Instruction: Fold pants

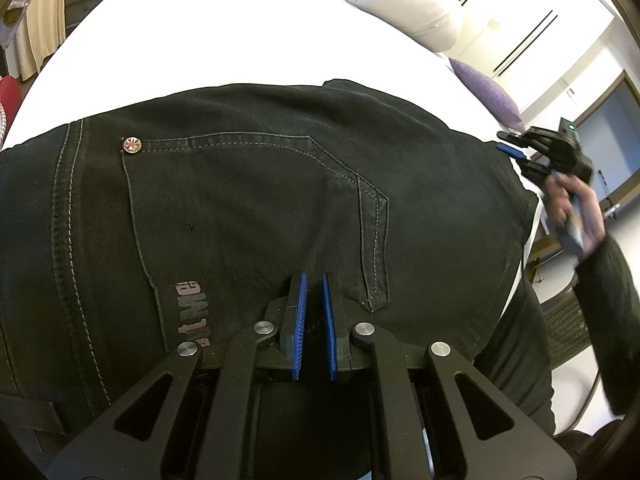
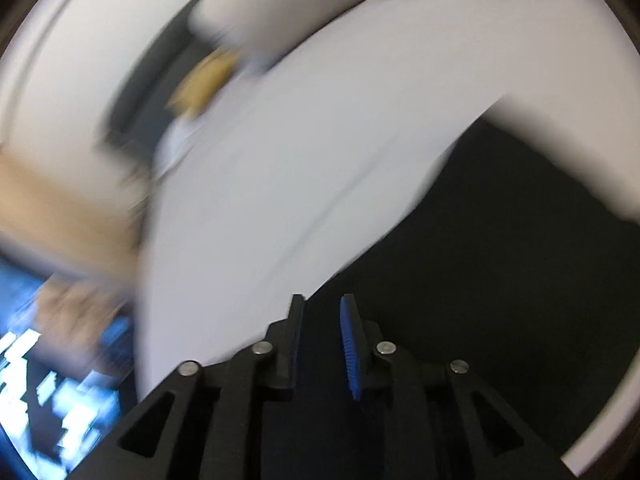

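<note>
Blur smears right tool (image 2: 323, 344), parted, empty; left tool (image 1: 314, 308) nearly closed over pants (image 1: 240, 184).

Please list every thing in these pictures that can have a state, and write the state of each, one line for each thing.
Black pants: lying flat on the bed, back pocket up, not yet folded small.
Left hand-held gripper: nearly shut, low over the pants; whether it pinches cloth I cannot tell.
Right hand-held gripper: jaws apart, nothing between them, at the right edge of the pants.
White bed sheet: spread smooth.
Pillow: lying at the far end.
</note>
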Demonstrator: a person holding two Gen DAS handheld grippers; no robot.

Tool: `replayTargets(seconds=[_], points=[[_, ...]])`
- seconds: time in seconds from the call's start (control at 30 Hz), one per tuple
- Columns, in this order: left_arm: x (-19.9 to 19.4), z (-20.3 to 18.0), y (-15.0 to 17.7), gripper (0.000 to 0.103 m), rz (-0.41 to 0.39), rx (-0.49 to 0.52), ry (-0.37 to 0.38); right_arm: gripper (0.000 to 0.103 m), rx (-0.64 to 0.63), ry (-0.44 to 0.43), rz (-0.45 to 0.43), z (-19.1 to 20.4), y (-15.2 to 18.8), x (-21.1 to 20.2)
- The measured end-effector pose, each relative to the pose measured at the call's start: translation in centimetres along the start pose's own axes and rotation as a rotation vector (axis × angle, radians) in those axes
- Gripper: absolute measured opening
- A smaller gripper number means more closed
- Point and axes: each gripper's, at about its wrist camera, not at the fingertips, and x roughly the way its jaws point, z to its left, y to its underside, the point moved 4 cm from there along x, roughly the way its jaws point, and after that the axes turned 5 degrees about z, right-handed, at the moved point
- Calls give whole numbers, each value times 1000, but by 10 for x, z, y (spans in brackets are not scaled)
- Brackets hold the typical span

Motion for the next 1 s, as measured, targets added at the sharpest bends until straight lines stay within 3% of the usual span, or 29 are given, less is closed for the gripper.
replayTargets(seconds=[0.07,0.1,0.13,0.17,0.2,0.23,0.33,0.43,0.47,0.5,0.53,0.6,0.67,0.8,0.87,0.93,0.97,1.0], points=[[0,-3,1,8,4,5,-5,25,-25,-76,72,7,25,18],[0,-4,1,8,5,7,-8,25,-12,-65,80,-2,30,23],[-2,-5,1,8,6,9,-10,0,59,-39,80,-26,33,24],[-2,-5,2,8,4,10,-12,0,141,-70,74,-46,31,23],[-3,-6,2,8,1,11,-12,0,249,-154,36,-74,30,11],[-3,-7,3,8,-2,11,-14,0,269,-134,-11,-87,24,2],[-5,-8,3,8,-12,13,-14,0,237,82,-194,-129,5,-58],[-9,-9,4,8,-17,8,-28,0,386,215,-312,-171,-3,-112],[-13,-10,3,8,-14,3,-46,9,373,269,-347,-166,-4,-129],[-18,-15,1,8,-17,14,-71,12,347,298,-361,-153,-2,-136],[-25,-22,-4,8,-33,41,-91,14,313,272,-354,-138,1,-136],[-37,-36,-22,8,-73,71,-70,19,218,132,-271,-100,7,-118],[-38,-53,-48,8,-100,96,-28,25,94,6,-143,-42,34,-77],[9,-81,-102,8,-64,124,64,26,-18,-181,112,37,83,14],[48,-79,-122,8,2,87,83,26,-41,-186,204,58,102,46],[79,-71,-131,8,66,87,38,26,-40,-197,283,64,113,75],[92,-67,-131,8,97,93,18,10,-32,-190,320,65,109,93],[97,-61,-130,8,103,77,36,0,-7,-122,331,65,90,125]])
